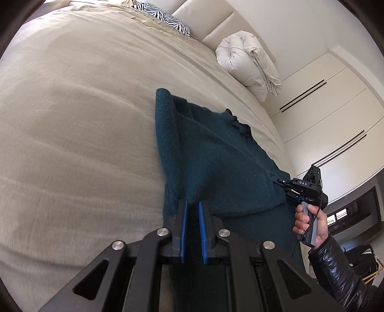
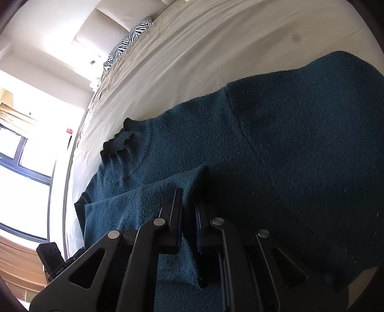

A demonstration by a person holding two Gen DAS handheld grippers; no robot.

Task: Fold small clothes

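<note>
While both grippers pinch the teal sweater (image 1: 216,156), the left gripper (image 1: 192,223) has its blue pads nearly together on the hem edge, and the right gripper (image 2: 189,211) nips a raised fold. Out ahead, the sweater lies on the beige bed (image 1: 84,120). It looks soft, thick and floppy, so edges and corners should hold best.

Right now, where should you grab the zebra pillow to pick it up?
Grab the zebra pillow by its pointed corner nearest the sweater, coming across the bed. It lies flat against the headboard, so that thin free corner seems easiest for the jaws.
</note>
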